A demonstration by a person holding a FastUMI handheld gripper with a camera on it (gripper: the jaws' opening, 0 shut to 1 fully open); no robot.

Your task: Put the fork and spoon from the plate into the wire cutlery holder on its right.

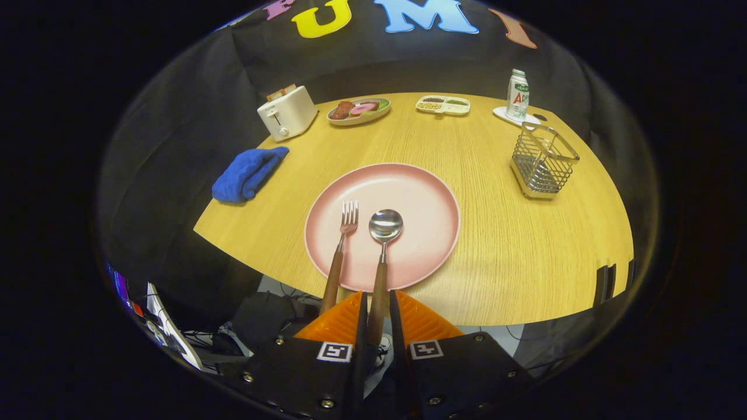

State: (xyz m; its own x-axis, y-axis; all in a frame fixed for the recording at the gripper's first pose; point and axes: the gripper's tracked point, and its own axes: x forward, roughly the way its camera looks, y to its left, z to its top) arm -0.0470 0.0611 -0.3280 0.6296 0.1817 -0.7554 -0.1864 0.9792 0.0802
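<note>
Blue towel [248,173] lying at table's [513,262] left edge. White toaster [287,112] beyond it, at far left corner, bread in its slot. Oval dish [358,111] of food right of toaster, then divided tray [443,105]. Can [517,95] upright on white coaster [501,112], far right. Cables [201,338] below table's near edge.

At the bottom centre of the frame the gripper [378,306] has its two fingers drawn close on either side of the wooden handle of the spoon [383,251], whose bowl lies on the pink plate [426,198] in the middle. The fork [342,251] lies just left of the spoon, its handle past the plate's rim. The wire cutlery holder [543,160] stands at right on the wooden table [525,251], well apart from the plate.
</note>
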